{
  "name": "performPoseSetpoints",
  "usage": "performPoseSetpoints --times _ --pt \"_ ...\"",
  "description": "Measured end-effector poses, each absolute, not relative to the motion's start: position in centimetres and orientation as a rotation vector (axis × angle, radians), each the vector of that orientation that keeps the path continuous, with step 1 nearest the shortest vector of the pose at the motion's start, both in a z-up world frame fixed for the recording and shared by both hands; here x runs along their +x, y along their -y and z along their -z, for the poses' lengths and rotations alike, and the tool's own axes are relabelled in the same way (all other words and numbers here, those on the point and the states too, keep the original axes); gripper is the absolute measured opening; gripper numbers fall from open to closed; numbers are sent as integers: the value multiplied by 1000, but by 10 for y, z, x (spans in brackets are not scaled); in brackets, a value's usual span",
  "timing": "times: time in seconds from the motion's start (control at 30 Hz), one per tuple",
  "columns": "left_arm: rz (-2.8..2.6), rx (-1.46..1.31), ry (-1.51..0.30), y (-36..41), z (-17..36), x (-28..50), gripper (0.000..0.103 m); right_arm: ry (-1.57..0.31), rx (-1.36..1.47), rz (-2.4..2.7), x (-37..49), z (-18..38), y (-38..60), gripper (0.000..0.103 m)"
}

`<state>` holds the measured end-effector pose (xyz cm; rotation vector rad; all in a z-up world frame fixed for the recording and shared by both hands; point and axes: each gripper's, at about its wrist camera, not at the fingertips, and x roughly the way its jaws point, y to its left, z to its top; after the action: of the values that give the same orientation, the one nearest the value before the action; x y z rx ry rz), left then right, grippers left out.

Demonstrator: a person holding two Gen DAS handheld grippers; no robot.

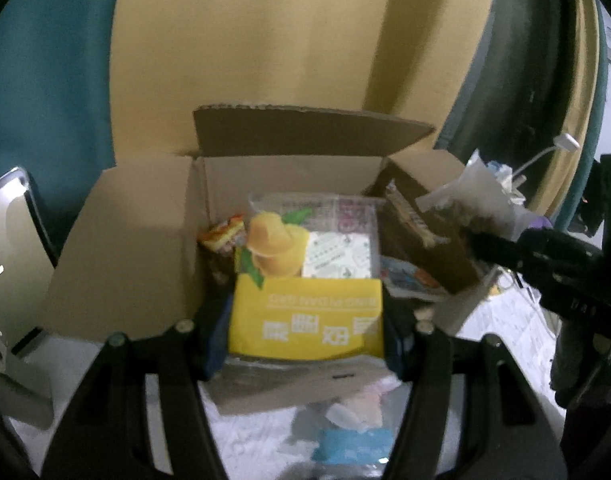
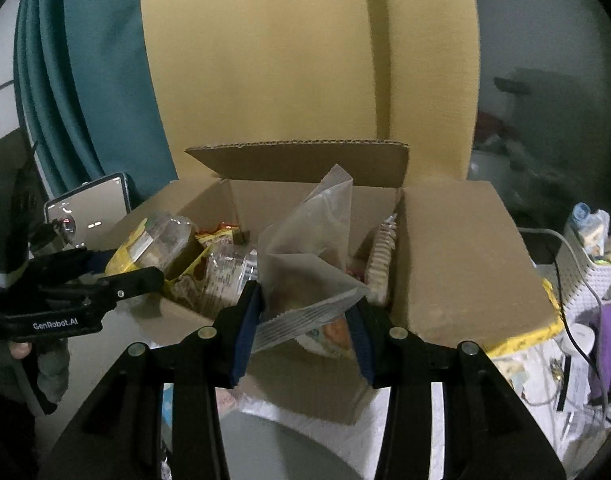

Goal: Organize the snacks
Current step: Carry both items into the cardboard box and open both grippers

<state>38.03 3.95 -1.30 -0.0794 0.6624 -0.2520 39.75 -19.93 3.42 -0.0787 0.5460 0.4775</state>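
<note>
Open brown corrugated cardboard box (image 1: 117, 248), all flaps folded outward, standing on a pale counter (image 1: 249, 444) and serving as the snack container. Inside it lie an orange-and-yellow foil packet (image 1: 221, 236) against the left wall and a ridged biscuit sleeve (image 2: 379, 256) against the right wall.

The left hand-held gripper (image 1: 305, 332) is clamped on a yellow-labelled clear plastic pudding tub (image 1: 305, 280), printed with yellow custard cups; its blue pads press the tub's two sides, and the tub hangs over the box's near half, apparently not yet set down. The right hand-held gripper (image 2: 301, 328) is closed on a translucent frosted snack pouch (image 2: 313, 248), gripped at its ribbed sealed edge; the pouch stands upright above the box opening, with brownish contents dimly visible.

Progress, as judged: several snacks are already boxed, and two more are in transit over the opening; both remain to be lowered and released. A pale blue-and-white packet (image 1: 353, 440) lies on the counter just in front of the box and probably still needs packing.

Surroundings: a phone with a lit screen (image 2: 91, 208) leans left of the box; a white woven basket (image 2: 585, 276) with cables stands to the right; yellow and teal curtains (image 2: 265, 60) hang behind.
</note>
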Motion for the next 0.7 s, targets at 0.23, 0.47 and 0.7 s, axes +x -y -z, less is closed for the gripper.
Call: performPoseSetpoints --times 0.23,0.47,0.7 --pt "233 -91 -696 -48 15 415 63 -571 -80 -481 431 -32 186 45" --pt "220 -141 -701 -58 15 433 78 -594 -82 -461 464 -30 168 49" --pt "215 -165 -667 -69 8 423 90 -592 -69 -451 468 -30 163 68"
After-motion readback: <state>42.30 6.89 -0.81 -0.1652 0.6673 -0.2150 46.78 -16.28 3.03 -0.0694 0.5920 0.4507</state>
